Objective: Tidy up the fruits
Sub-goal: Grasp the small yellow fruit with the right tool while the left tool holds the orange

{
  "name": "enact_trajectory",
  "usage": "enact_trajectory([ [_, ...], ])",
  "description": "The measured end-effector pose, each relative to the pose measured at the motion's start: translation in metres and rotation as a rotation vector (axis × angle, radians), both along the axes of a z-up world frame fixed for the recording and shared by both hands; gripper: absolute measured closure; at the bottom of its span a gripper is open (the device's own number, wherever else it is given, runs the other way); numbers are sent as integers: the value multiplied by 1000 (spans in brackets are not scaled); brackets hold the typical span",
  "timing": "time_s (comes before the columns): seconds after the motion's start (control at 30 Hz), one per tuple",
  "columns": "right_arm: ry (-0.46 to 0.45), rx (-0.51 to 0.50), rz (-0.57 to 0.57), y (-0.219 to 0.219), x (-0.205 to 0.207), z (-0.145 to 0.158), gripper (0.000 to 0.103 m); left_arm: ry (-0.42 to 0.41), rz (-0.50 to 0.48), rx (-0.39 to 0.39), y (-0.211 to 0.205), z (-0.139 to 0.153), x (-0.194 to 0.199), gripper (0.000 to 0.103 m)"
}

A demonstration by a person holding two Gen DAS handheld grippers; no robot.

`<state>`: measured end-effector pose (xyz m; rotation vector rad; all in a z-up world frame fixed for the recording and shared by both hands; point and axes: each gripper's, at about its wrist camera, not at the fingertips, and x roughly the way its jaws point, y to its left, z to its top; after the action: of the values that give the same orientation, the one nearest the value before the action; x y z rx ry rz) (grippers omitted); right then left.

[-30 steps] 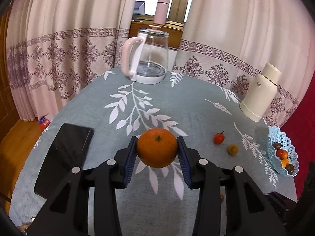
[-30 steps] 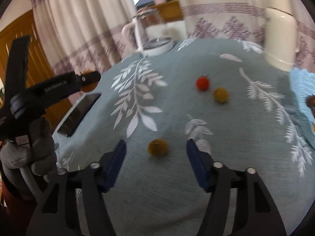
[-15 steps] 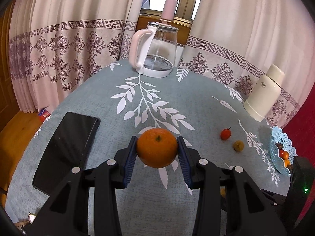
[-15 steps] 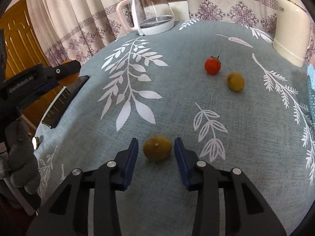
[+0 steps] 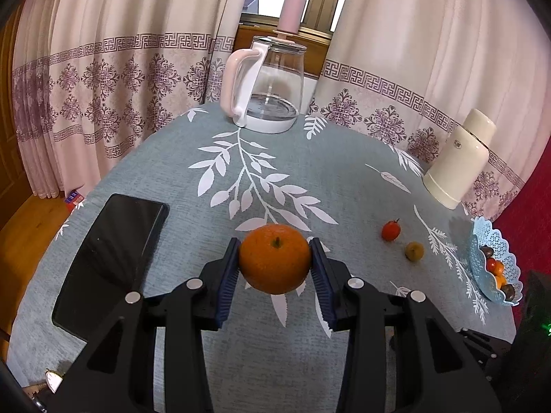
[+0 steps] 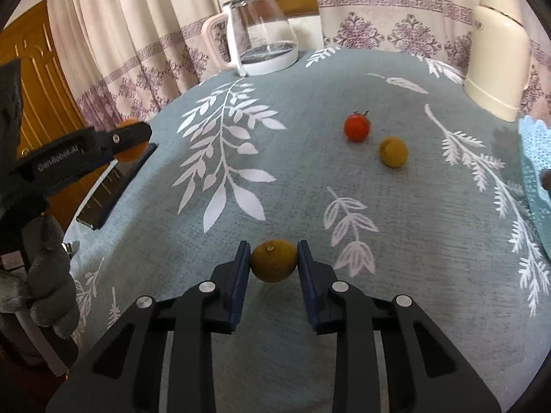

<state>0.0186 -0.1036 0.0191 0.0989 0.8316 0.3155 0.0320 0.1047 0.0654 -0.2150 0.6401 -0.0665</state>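
Note:
My left gripper [image 5: 274,264] is shut on a large orange [image 5: 274,258], held above the grey-green tablecloth. My right gripper [image 6: 273,261] has its blue pads pressed on a small yellow-brown fruit [image 6: 273,260] low over the cloth. A red cherry tomato [image 6: 357,127] and a small yellow fruit [image 6: 393,151] lie farther off to the right; both also show in the left wrist view, the tomato [image 5: 391,230] and the yellow fruit [image 5: 414,250]. A light blue lattice fruit basket [image 5: 480,261] at the table's right edge holds several small fruits.
A black phone [image 5: 110,261] lies at the left of the table. A glass kettle with a pink handle [image 5: 267,86] stands at the back, a cream thermos [image 5: 459,158] at the right back. A gloved hand [image 6: 48,285] holds the left gripper. Curtains hang behind.
The right gripper's jaws have come together onto the small yellow-brown fruit, from wide apart around it. The left gripper still holds the orange and has tilted slightly, showing more of the curtains.

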Motion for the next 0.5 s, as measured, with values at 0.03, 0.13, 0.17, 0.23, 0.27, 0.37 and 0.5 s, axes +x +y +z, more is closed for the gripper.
enact_trajectory([
  [0.03,-7,6,-10,-4,-1,2,75,0,-1,0,0,0,0,61],
  [0.13,-31,32,-57,-22,-6,12,75,1,-5,1,-3,0,-1,61],
  [0.17,-38,37,-71,-26,-6,15,75,1,-7,1,-4,0,-1,61],
  [0.23,-62,48,-111,-41,-9,23,75,-1,-13,3,-6,1,-1,61],
  [0.27,-72,53,-130,-49,-10,27,75,-2,-15,4,-8,1,-2,61],
  [0.37,-108,69,-209,-79,-16,39,75,-6,-24,7,-12,3,-3,61],
  [0.5,-133,88,-295,-114,-22,47,75,-11,-34,9,-18,5,-3,61],
])
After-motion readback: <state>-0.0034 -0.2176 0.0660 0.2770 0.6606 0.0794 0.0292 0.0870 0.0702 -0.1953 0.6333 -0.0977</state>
